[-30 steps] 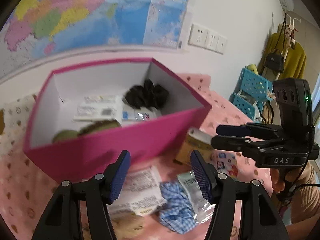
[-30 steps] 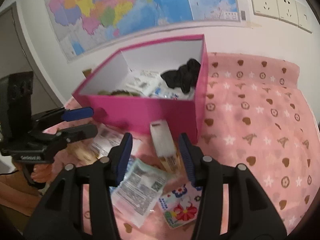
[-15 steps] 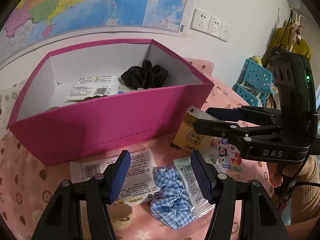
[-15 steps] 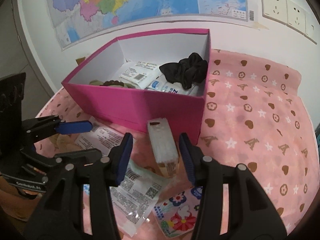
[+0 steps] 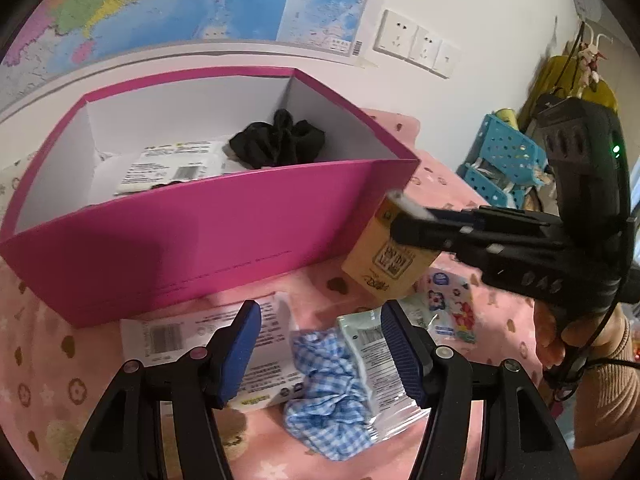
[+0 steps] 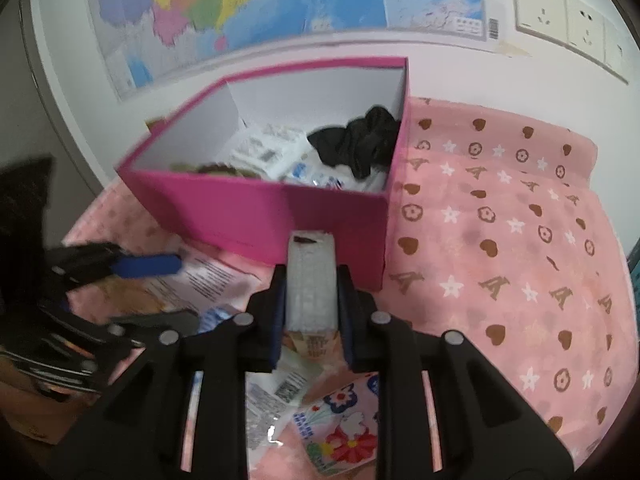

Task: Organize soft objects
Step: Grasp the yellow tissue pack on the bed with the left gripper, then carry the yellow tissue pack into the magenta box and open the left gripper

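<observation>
The right tool [image 5: 404, 222] has just closed on a yellow pack [image 5: 386, 266] beside the pink box [image 5: 208, 240].

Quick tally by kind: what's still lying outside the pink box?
Blue gingham scrunchie: 1
Flat packets: 3 (white labelled packet, pale green packet, floral packet)
Yellow tissue pack: 1, between the pads of the right gripper, whose jaws have just been closing on it
Total: 5
A brownish thing by the left finger is too hidden to count.
</observation>
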Demonstrator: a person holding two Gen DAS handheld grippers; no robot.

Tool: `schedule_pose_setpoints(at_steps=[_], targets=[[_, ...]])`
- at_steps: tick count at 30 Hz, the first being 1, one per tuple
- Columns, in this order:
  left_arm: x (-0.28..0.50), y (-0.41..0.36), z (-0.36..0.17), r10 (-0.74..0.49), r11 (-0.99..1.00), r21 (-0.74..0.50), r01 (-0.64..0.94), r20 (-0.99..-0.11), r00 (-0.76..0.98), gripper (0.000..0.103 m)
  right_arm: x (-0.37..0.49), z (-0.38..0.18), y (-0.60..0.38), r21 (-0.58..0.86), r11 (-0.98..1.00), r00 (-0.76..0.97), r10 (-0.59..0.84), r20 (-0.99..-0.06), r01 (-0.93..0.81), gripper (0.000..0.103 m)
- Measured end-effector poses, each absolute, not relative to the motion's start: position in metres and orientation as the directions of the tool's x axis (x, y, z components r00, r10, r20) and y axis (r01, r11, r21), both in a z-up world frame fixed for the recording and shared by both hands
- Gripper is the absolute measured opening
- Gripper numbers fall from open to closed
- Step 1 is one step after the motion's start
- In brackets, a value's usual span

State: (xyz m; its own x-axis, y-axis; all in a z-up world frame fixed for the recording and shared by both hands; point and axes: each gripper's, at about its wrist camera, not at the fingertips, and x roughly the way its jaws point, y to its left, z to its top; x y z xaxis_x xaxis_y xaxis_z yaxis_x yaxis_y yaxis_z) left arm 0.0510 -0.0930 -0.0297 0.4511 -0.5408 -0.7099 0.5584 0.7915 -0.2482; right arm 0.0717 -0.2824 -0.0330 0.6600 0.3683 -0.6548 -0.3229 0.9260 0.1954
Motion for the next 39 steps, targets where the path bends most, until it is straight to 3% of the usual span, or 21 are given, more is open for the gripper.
schedule_pose_setpoints(at_steps=[11,16,19,27,39], targets=[[0.043,-0.109,-0.014,-0.667,0.68,-0.334,0.652,-0.652,0.361,0.061,0.05,0.006,-0.29,0.381,0.834,0.673,0.549,-0.495,-0.399,0.025],[0.043,-0.109,-0.007,-0.69,0.661,-0.354,0.662,-0.633,0.35,0.047,0.05,0.014,-0.288,0.411,0.805,0.666,0.588,-0.459,-0.427,0.025],[0.046,-0.109,0.006,-0.683,0.67,-0.327,0.666,-0.622,0.382,0.039,0.054,0.021,-0.287,0.436,0.781,0.659,0.617,-0.43,-0.447,0.025],[0.071,-0.106,0.041,-0.637,0.721,-0.242,0.649,-0.6,0.484,0.038,0.076,0.042,-0.29,0.478,0.745,0.682,0.646,-0.342,-0.466,0.025],[0.116,-0.114,0.043,-0.54,0.779,-0.158,0.606,-0.661,0.521,0.038,0.124,0.037,-0.289,0.528,0.736,0.68,0.644,-0.35,-0.424,0.027]])
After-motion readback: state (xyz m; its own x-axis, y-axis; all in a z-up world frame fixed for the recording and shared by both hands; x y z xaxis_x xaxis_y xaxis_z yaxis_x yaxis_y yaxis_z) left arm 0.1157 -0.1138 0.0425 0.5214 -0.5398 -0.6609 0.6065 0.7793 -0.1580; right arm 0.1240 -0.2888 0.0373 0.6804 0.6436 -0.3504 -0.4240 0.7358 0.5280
